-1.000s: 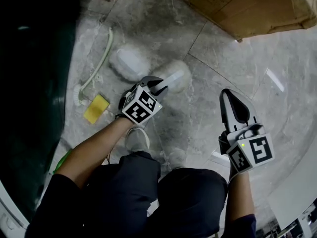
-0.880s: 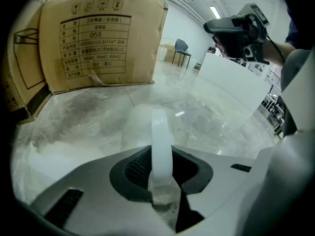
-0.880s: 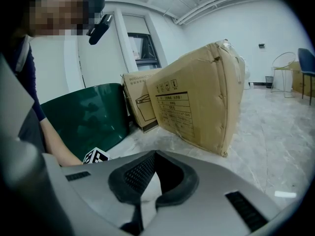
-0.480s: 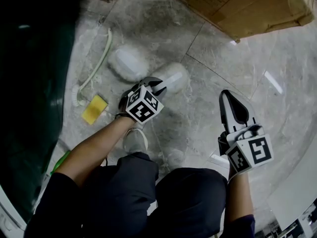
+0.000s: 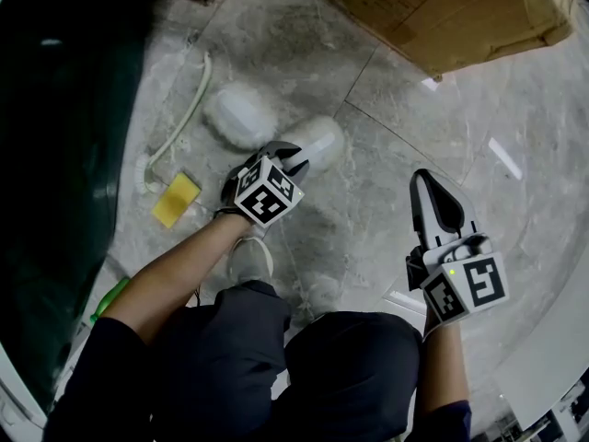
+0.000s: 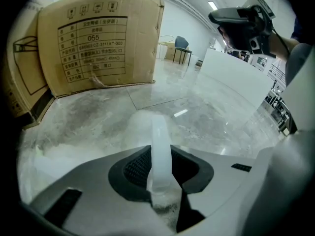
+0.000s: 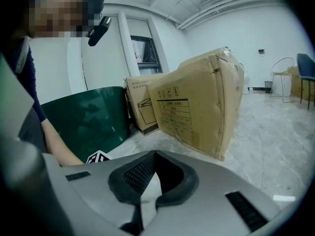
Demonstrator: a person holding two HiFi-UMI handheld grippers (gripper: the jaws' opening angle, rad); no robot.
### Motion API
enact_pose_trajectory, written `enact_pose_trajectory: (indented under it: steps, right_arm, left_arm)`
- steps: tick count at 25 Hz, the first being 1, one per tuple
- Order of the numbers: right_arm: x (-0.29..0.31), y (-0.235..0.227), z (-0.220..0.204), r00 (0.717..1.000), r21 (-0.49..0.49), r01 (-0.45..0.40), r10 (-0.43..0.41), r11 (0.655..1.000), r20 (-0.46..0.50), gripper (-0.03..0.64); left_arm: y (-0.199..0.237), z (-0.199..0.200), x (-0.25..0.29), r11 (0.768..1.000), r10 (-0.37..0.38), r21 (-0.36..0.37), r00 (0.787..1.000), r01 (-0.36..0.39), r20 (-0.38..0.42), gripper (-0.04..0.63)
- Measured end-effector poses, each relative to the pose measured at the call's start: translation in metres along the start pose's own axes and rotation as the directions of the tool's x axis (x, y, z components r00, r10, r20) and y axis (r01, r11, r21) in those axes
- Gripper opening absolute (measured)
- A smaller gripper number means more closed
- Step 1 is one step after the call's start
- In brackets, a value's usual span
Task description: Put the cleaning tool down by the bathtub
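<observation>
Cleaning tool (image 5: 317,141): on the floor, its strap (image 6: 160,146) between the left claw's tips.
Left claw (image 5: 294,158): just easing open, touching strap.
Right claw (image 5: 423,179): clenched, empty.

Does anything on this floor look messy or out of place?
Somewhat: a yellow sponge, a white scrubber and a pale long-handled tool lie scattered on the floor beside the green bathtub. Nothing looks spilled or broken.
</observation>
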State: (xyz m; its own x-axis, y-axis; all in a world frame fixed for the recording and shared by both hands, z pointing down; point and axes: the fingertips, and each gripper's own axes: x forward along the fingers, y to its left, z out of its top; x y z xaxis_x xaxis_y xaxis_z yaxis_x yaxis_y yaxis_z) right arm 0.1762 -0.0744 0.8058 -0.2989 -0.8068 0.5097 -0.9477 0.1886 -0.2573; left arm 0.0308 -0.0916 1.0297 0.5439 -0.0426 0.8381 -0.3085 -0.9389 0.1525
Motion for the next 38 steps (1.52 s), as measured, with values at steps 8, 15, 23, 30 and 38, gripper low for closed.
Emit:
enact_pose_trajectory:
  steps: [8, 15, 23, 30, 38]
  right_arm:
    - [-0.005, 0.002, 0.006, 0.999, -0.008, -0.012, 0.013, 1.0, 0.031, 0.005]
    - [-0.016, 0.001, 0.017, 0.999, -0.005, -0.011, 0.012, 1.0, 0.053, 0.005]
    - [-0.025, 0.008, 0.046, 0.997, 0.02, -0.013, 0.012, 1.0, 0.07, 0.005]
    - [-0.051, 0.045, 0.121, 0.997, 0.026, -0.034, 0.032, 0.999, 0.072, 0.005]
    - [-0.102, 0.103, 0.239, 0.995, -0.007, -0.059, 0.059, 0.998, 0.081, 0.005]
  left_arm:
    - [-0.001, 0.021, -0.019, 1.0, 0.021, 0.02, 0.998, -0.022, 0.061, 0.156]
    - [-0.003, 0.046, -0.05, 1.0, 0.025, 0.014, 0.989, -0.027, 0.146, 0.184]
    - [0.007, 0.09, -0.111, 0.997, 0.069, -0.001, 0.97, -0.071, 0.235, 0.206]
    - [0.017, 0.141, -0.215, 0.99, 0.142, -0.05, 0.949, -0.133, 0.282, 0.207]
    - [0.006, 0.206, -0.358, 0.981, 0.194, -0.099, 0.919, -0.17, 0.344, 0.209]
